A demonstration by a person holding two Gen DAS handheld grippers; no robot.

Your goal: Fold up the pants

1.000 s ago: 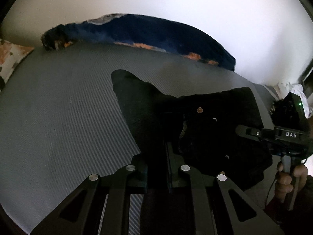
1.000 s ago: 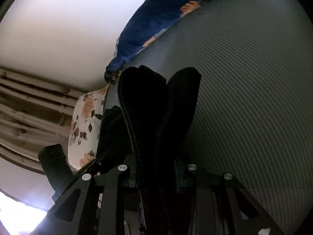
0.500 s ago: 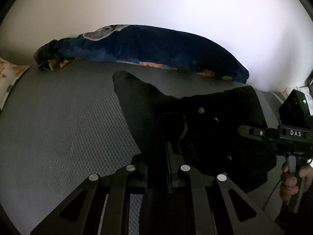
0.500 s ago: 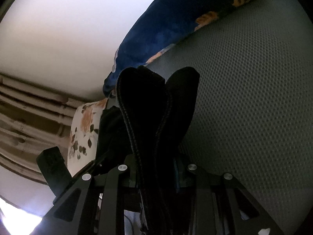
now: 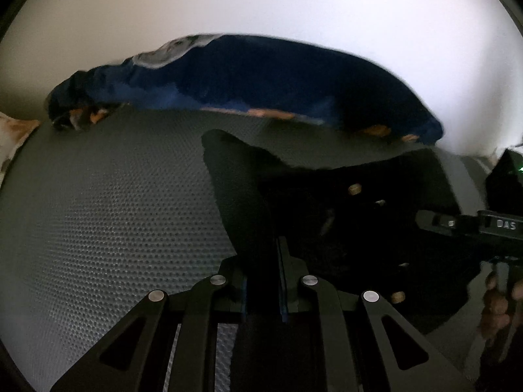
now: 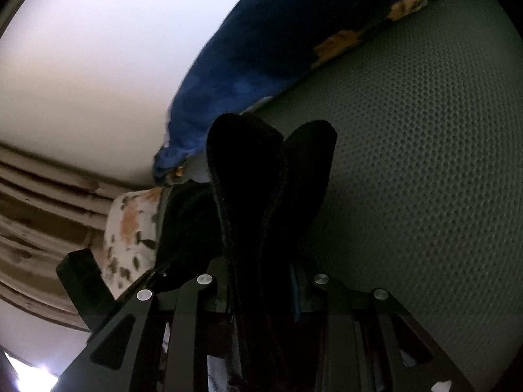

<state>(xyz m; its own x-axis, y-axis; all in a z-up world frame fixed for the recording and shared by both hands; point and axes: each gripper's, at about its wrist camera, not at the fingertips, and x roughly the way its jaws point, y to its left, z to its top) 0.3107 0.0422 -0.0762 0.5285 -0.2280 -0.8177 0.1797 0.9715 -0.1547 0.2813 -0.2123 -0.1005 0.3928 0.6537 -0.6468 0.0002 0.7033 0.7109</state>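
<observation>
Blue blanket (image 5: 261,88) now lower and larger at top of frame; both hands carried toward it. Left gripper (image 5: 261,281) and right gripper (image 6: 258,294) each clamped on black pants (image 5: 343,215), lifted mid-frame over grey mattress (image 5: 108,215). Risk: thick bunched cloth slipping out, fold landing crooked.

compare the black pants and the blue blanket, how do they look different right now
The black pants are plain black with small metal studs; the blue blanket is deep blue with orange patches. The pants are clamped in both the left gripper and the right gripper; the blanket lies bunched, untouched, along the wall. Both are soft fabric over the grey mattress.
</observation>
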